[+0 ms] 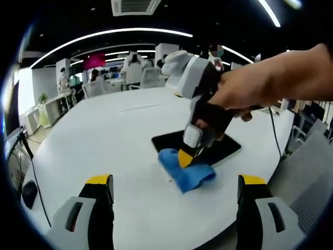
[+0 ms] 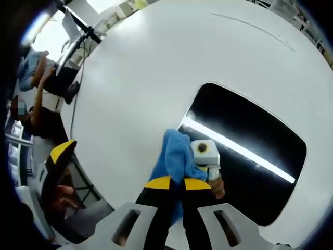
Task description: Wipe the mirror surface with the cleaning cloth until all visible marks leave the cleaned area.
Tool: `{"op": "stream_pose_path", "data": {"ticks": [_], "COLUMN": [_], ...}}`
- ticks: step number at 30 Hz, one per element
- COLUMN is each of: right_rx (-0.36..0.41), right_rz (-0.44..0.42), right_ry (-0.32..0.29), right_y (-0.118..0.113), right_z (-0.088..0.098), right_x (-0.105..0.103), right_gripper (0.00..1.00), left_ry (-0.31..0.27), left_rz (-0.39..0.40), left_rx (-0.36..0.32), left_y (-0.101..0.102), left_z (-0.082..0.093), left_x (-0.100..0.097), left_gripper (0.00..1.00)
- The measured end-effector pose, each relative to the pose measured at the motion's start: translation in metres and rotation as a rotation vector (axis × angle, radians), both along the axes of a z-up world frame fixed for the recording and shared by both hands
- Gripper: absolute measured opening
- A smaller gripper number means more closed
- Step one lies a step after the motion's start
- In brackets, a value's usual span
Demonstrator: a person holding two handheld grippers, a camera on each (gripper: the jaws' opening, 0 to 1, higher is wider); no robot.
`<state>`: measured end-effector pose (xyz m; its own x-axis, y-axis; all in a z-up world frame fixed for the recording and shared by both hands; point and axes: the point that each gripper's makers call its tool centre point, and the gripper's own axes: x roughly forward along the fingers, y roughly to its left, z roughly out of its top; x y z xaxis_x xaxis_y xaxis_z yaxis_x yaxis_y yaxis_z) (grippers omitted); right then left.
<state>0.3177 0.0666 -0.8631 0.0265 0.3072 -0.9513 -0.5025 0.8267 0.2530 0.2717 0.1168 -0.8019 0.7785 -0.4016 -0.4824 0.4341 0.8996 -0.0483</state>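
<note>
Blue cloth pinched at the mirror's edge

The right gripper has its jaws clamped on the blue cloth, beside the dark mirror. The left gripper waits with jaws apart over the wide white table.

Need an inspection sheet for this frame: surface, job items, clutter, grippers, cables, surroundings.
Surface: round white table, bare around the work area.
Job's things: dark mirror lies flat on the table, reflecting a ceiling light strip; blue cleaning cloth bunched at its near edge, partly on the mirror.
Clutter: nothing seen on the table.
Grippers: right gripper shut on the cloth, held by a hand; left gripper open, hovering apart from the cloth.
Cables: black cable hangs off the table's far side.
Surroundings: open office, chairs, people in the background.
</note>
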Motion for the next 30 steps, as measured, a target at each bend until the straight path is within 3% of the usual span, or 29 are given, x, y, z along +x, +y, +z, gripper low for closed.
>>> {"op": "stream_pose_path", "data": {"ticks": [4,18,28,30], "right_rx": [-0.015,0.000,0.003,0.020], "right_rz": [0.044,0.069,0.041,0.007], "right_ry": [-0.022,-0.031,-0.022,0.002], "right_y": [0.0001,-0.0004,-0.0006,-0.0012], "right_z": [-0.0027,-0.0079,-0.0075,-0.0066], "right_x": [0.0023,0.0082,0.0080,0.0083], "right_gripper": [0.02,0.02,0.02,0.02], "left_ry": [0.002,0.012,0.014,0.016], "left_rz": [0.000,-0.007,0.001,0.001], "left_rx": [0.001,0.000,-0.008,-0.010], "left_y": [0.0001,-0.0021,-0.0005,-0.0003], "left_z": [-0.0004,-0.0018,-0.0013,-0.0015], "left_x": [-0.0001,-0.0013,-0.0010,-0.0011], "left_gripper": [1.00,1.00,1.00,1.00]}}
